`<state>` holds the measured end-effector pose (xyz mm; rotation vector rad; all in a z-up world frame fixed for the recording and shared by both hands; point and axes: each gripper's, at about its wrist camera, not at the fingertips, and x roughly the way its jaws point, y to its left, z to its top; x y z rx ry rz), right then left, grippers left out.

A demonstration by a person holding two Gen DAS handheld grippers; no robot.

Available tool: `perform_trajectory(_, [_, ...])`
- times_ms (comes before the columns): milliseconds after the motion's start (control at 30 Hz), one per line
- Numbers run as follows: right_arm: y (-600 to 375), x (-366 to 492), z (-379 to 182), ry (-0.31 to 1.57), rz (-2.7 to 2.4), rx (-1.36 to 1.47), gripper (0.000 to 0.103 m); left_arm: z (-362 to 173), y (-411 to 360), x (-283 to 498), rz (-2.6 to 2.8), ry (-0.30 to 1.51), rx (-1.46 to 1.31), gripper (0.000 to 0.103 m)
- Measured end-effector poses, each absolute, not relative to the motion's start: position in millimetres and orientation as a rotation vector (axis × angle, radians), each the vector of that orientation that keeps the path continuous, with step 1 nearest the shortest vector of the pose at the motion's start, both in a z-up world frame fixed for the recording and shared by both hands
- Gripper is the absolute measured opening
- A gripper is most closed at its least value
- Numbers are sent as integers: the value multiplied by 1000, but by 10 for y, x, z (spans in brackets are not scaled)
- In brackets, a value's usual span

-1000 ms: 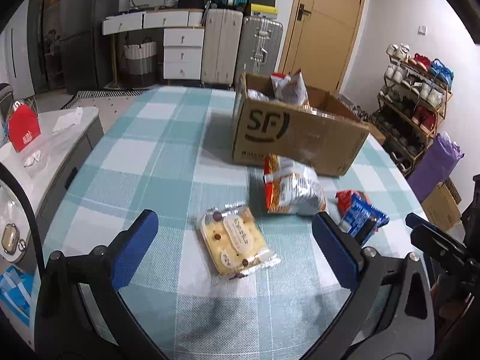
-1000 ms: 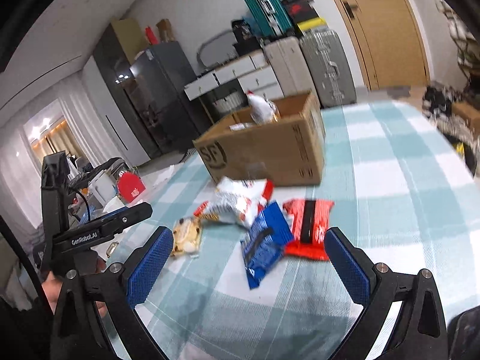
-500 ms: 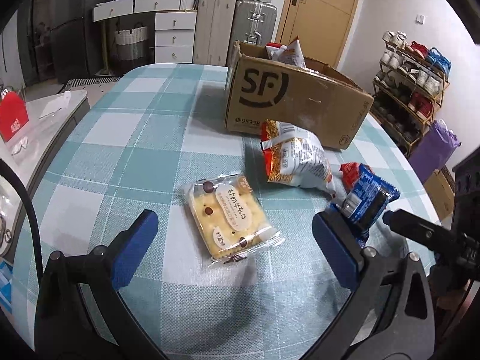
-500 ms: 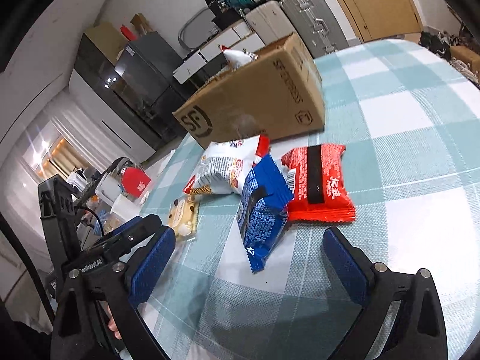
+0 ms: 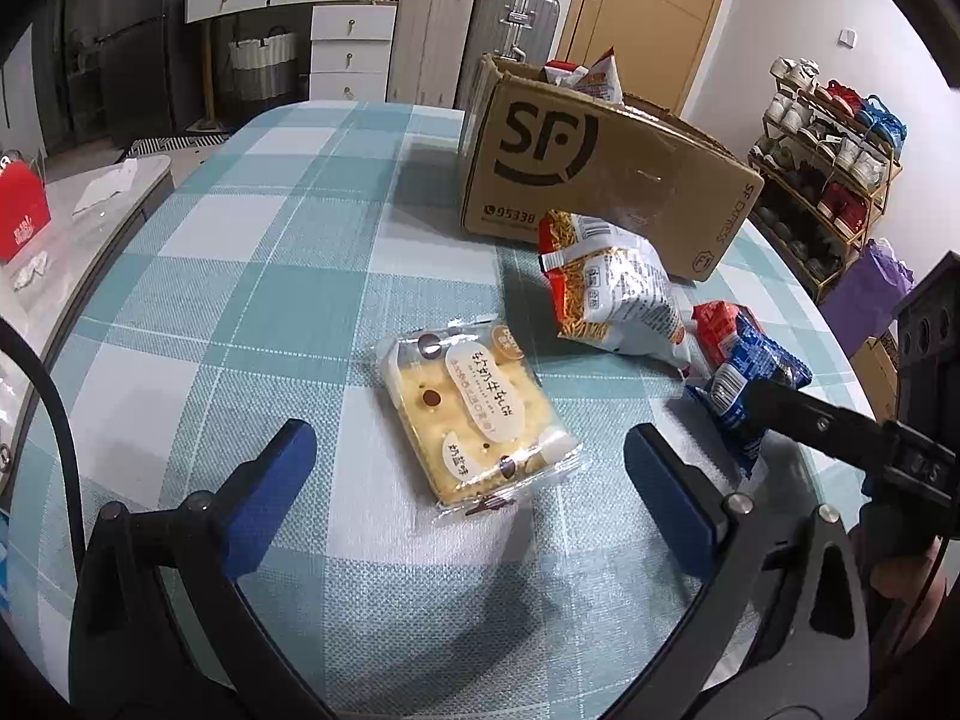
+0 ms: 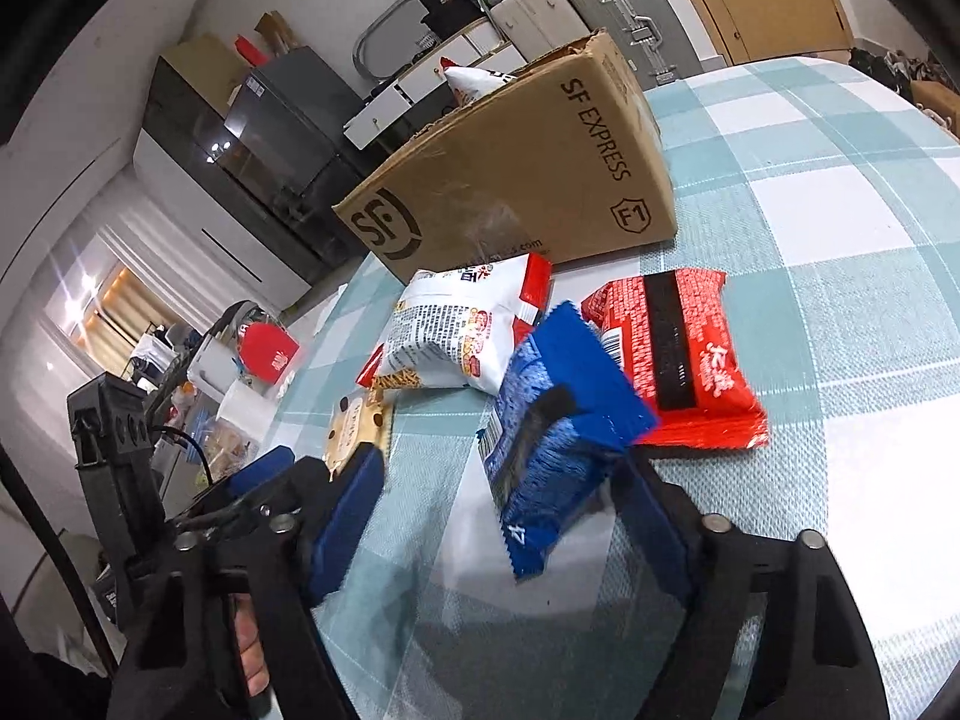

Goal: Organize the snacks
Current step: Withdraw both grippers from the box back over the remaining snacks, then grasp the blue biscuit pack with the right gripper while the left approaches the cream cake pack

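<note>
A: On the checked table [image 5: 240, 252], left wrist view first: left gripper [image 5: 465, 450] spread wide, gripping nothing, hovering low over a biscuit pack [image 5: 474, 414] lying flat just ahead of the jaws.

B: Anything boxed yet?

A: At least two bags [image 5: 591, 75] poking out of the cardboard box [image 5: 600, 180] at the far side of the table. Loose in front of it: a noodle-snack bag [image 5: 612, 294] close against the box wall, then a red packet [image 5: 711, 324] and a blue packet [image 5: 744, 378] further right, overlapping.

B: And from the right wrist view?

A: Right gripper [image 6: 498, 474] around the blue packet, jaws just been closing, now roughly half shut. Packet between them, tilted up against the red packet's edge. One jaw apparently touching the wrapper, the other clear of it. No firm pinch yet, as far as visible.

B: So, how far along?

A: Probably under halfway. Some snacks in the box, four outside: biscuit pack, noodle-snack bag, blue packet, red packet. Seemingly a double pickup in hand, one pack per gripper. Left to do: finish both grips, lift, drop into the box, then back for the other two.
</note>
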<state>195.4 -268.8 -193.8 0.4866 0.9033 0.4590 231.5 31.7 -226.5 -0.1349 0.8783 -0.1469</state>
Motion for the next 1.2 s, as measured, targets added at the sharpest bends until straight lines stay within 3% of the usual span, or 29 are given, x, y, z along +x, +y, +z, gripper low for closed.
perform_trajectory(133, [-2672, 2012, -1951, 902, 450, 487, 69, -2292, 309, 2323, -149, 887, -133, 102])
perform_trajectory(233, [-2677, 2047, -1986, 912, 448, 500, 51, -2310, 303, 2322, -147, 895, -131, 102])
perform_trajectory(300, [-2694, 2070, -2008, 914, 453, 520, 47, -2320, 300, 2323, -146, 900, -131, 102])
perform_trajectory(367, [-2694, 2080, -2025, 919, 458, 524, 31, -2328, 297, 2320, -144, 901, -131, 102])
perform_trajectory(467, [-2674, 2046, -1991, 903, 486, 498, 24, -2344, 291, 2327, -144, 909, -138, 102])
perform_trajectory(1200, [-2888, 1805, -1774, 809, 397, 341, 23, -2368, 459, 2533, -81, 989, -254, 102])
